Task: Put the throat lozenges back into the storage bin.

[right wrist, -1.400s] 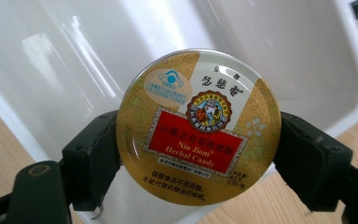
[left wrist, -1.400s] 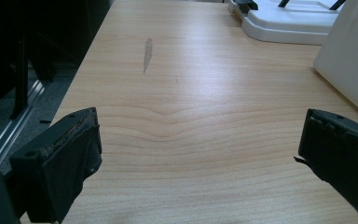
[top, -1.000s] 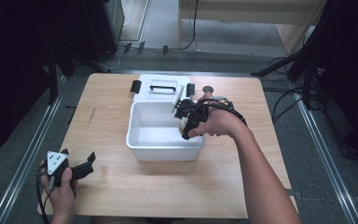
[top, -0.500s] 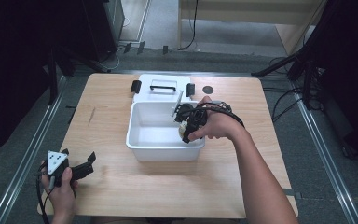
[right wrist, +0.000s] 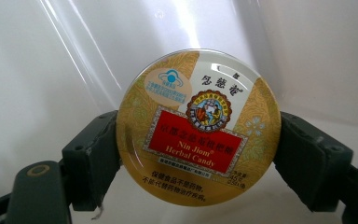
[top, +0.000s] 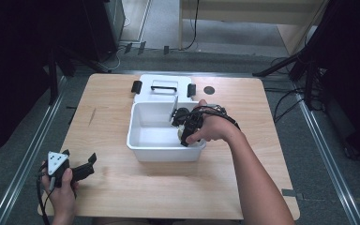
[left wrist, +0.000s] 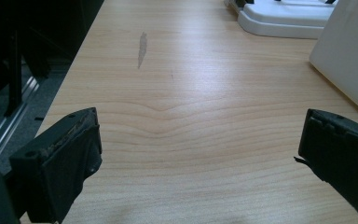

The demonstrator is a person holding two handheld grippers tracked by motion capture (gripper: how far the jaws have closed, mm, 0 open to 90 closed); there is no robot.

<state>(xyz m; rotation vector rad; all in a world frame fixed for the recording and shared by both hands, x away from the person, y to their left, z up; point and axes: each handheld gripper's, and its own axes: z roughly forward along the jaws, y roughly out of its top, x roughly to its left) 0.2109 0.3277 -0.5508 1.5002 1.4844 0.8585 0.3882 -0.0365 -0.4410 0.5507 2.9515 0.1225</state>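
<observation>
The right gripper [right wrist: 198, 154] clamps the round gold herbal-candy tin [right wrist: 198, 126] by its rim inside the white plastic bin [top: 164, 147], apparently to set it down, while the left gripper [top: 86, 166] waits wide-fingered above the wooden surface [top: 122, 187].

The hand [top: 211, 129] hides the right claw's [top: 183, 132] tips inside the white bin [top: 143, 143].

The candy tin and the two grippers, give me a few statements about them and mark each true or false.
1. The right gripper clamps a round candy tin. True.
2. The tin is held over the white bin. True.
3. The left gripper holds the bin's lid. False: its jaws stand wide apart over the bare table, and the lid lies behind the bin.
4. The tin's label is blue. False: it is gold with a red panel.
</observation>
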